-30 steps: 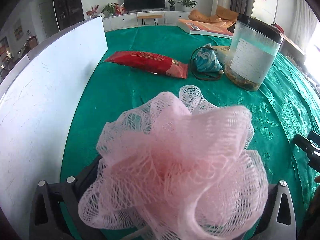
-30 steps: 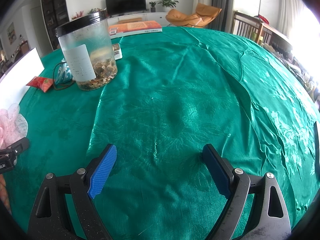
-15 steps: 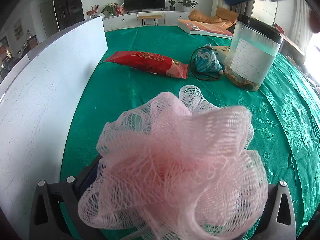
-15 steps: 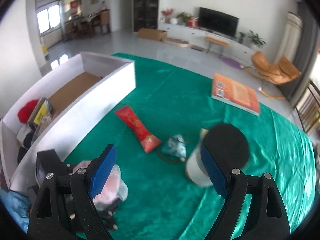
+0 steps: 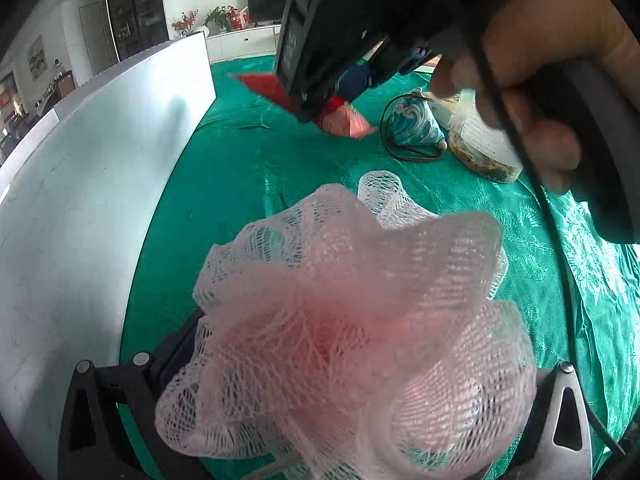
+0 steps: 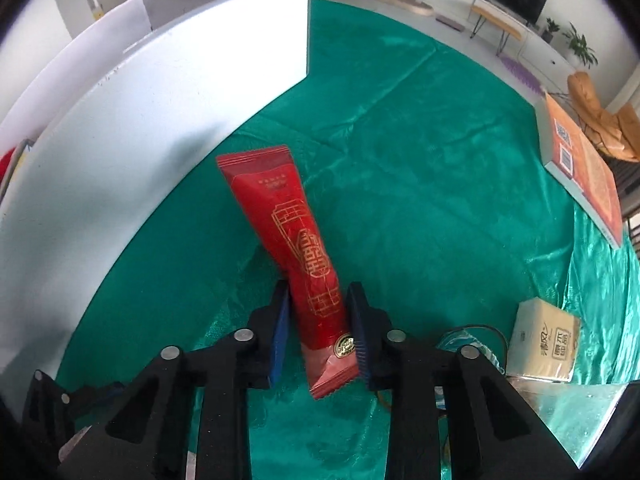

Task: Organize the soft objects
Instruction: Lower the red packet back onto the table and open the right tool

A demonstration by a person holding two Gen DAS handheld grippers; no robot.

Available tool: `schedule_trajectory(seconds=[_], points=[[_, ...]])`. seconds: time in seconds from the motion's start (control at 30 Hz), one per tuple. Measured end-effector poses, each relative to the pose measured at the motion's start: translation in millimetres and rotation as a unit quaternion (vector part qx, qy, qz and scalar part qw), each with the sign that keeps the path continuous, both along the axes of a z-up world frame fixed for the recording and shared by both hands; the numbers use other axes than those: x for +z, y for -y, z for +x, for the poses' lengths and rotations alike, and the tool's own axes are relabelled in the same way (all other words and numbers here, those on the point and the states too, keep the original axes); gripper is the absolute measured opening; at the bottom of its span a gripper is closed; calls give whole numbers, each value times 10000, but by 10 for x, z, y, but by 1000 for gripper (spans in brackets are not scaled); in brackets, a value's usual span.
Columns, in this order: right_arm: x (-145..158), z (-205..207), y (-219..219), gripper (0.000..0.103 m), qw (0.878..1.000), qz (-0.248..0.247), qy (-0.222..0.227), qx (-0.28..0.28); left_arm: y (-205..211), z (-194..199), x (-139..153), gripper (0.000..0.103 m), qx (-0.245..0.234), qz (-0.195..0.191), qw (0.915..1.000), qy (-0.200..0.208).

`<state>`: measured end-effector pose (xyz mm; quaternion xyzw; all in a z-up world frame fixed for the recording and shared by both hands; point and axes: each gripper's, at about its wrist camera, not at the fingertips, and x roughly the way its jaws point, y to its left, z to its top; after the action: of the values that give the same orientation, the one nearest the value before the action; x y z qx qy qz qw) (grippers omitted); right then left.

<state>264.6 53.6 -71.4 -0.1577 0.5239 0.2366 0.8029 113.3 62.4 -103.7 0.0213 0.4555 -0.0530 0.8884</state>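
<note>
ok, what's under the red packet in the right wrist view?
Green tablecloth under the red packet, which lies between the right gripper pads. The cloth directly beneath is covered by the packet, so anything there is hidden. White box wall stands to its left.

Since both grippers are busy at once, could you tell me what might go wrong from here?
The right gripper straddles only the lower end of the long red foil packet, so it may droop or slip when lifted. The fluffy pink mesh bath sponge hides the left gripper's fingertips, so its grip cannot be checked.
</note>
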Motion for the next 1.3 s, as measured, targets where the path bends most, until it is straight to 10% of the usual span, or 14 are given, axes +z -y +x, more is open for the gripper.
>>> schedule_trajectory(seconds=[0.17, 0.5, 0.8, 0.9, 0.97, 1.07, 1.3], points=[[636, -58, 432, 24, 9895, 1206, 194, -772, -1, -1, 0, 103, 0, -2, 10000, 0], [1432, -1205, 1538, 24, 9706, 1757, 738, -1467, -2, -2, -1, 103, 1, -3, 10000, 0], [191, -1475, 2873, 24, 9202, 943, 713, -3731, -1, -3, -1, 103, 2, -5, 10000, 0], [-35, -1388, 3071, 40, 9071, 928, 764, -4035, -2, -2, -2, 103, 2, -4, 10000, 0], [-56, -1442, 3061, 66, 9050, 605, 888, -4117, -3, -3, -1, 103, 2, -4, 10000, 0], [-9, -1663, 2900, 75, 9057, 172, 1253, -4045, -4, -3, -1, 103, 2, -3, 10000, 0], [-195, -2148, 2635, 76, 9103, -105, 1534, -3842, 2, -1, -1, 103, 1, -4, 10000, 1]])
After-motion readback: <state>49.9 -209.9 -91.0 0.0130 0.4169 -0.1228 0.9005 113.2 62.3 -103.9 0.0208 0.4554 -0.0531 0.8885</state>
